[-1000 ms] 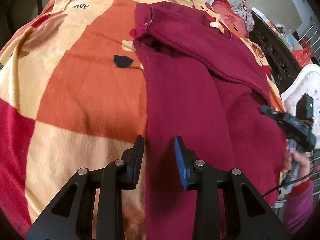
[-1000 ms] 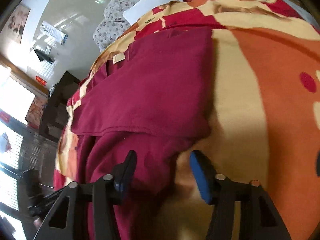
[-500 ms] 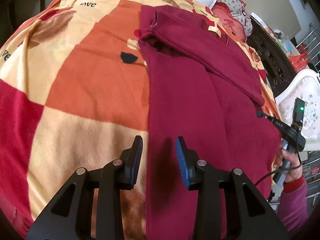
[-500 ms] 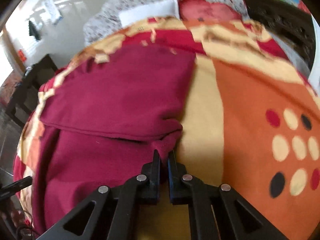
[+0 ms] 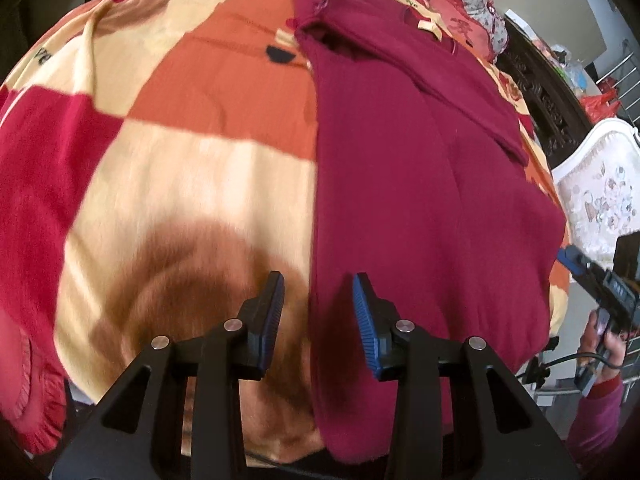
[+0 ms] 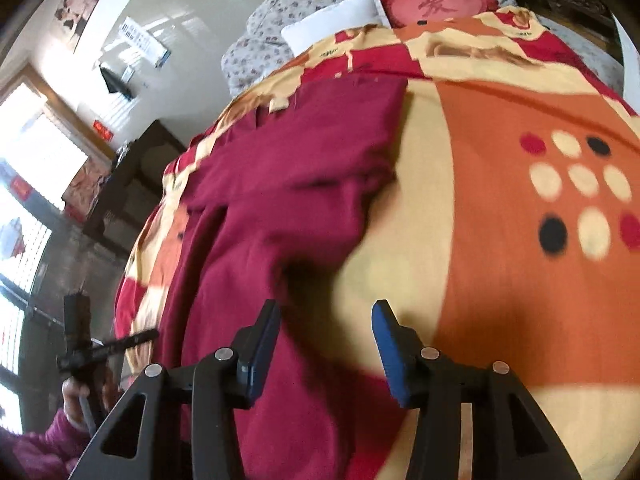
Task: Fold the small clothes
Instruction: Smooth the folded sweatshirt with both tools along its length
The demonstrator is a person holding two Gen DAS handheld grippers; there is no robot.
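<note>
A dark red garment (image 5: 420, 184) lies lengthwise on a patterned blanket (image 5: 192, 168), with its upper part folded over. My left gripper (image 5: 318, 304) is open and empty, hovering over the garment's left edge near its lower end. The other gripper shows at the right edge (image 5: 600, 280). In the right wrist view the garment (image 6: 288, 200) lies left of centre on the blanket (image 6: 500, 240). My right gripper (image 6: 325, 334) is open and empty, above the garment's right edge.
Pillows (image 6: 336, 24) and a red cushion (image 6: 432, 6) lie at the bed's head. A dark carved cabinet (image 5: 540, 92) and a white upholstered chair (image 5: 596, 192) stand to the right. The blanket's near edge drops off below my left gripper.
My right gripper, shut at the garment's edge half a second ago, has opened and pulled back. My left gripper has drawn back toward the garment's lower end, still open.
</note>
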